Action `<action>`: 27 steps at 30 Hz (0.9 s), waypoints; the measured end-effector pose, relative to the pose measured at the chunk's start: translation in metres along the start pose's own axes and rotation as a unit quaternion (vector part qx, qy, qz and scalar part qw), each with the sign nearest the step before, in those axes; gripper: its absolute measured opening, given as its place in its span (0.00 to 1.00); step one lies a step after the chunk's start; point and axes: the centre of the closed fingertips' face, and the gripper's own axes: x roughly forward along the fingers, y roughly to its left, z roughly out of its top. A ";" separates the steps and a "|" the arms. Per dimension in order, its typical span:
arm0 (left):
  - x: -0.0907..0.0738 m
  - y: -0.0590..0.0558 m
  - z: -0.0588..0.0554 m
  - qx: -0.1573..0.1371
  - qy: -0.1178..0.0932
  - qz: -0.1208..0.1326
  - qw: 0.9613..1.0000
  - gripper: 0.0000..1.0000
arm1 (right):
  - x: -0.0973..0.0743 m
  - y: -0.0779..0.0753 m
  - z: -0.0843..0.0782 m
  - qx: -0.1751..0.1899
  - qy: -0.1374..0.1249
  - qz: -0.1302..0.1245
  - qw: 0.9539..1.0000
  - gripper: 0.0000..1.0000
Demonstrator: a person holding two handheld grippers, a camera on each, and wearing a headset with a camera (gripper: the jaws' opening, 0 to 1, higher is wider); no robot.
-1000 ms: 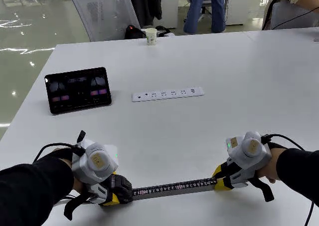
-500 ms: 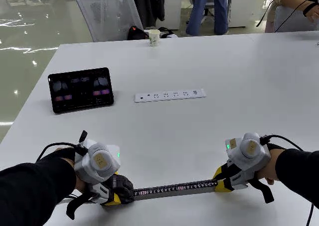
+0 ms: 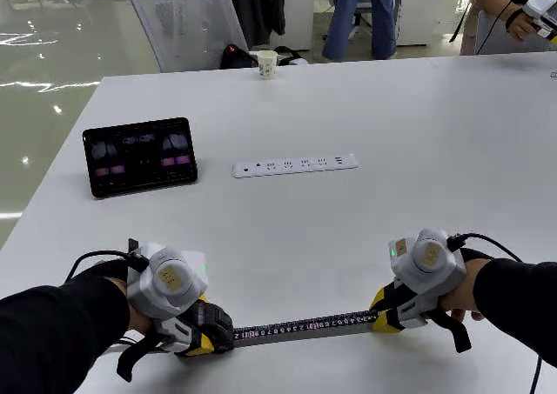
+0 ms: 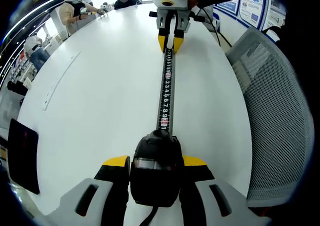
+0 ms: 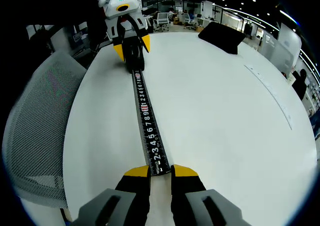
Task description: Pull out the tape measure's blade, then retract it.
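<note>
My left gripper (image 4: 155,162) clamps the black plastic tape-measure case (image 4: 154,181). My right gripper (image 5: 160,170) pinches the dark numbered blade (image 5: 146,117) at its tip. Blade lies straight between them.

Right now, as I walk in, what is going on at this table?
A person works at a white table with a gripper in each hand. The left gripper has its fingers shut on the black tape measure case. The right gripper pinches the end of the blade. The blade is drawn out straight between them, low over the table's near edge. A tablet, a power strip and a paper cup sit farther back.
</note>
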 end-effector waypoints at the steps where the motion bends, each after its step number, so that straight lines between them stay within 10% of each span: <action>1: -0.001 0.001 0.000 -0.001 -0.002 0.002 1.000 0.33 | 0.000 0.000 0.000 -0.001 0.001 -0.001 1.000 0.12; 10: -0.021 0.005 0.001 -0.089 -0.060 -0.003 0.994 0.48 | -0.001 0.002 0.001 -0.003 0.012 -0.016 1.000 0.16; 21: -0.034 0.011 -0.013 -0.135 -0.063 0.021 0.989 0.57 | -0.010 0.002 0.011 0.027 -0.012 -0.039 0.999 0.21; 27: -0.043 0.022 -0.018 -0.151 -0.089 0.080 0.981 0.61 | -0.019 0.003 0.011 0.065 -0.032 -0.063 0.995 0.28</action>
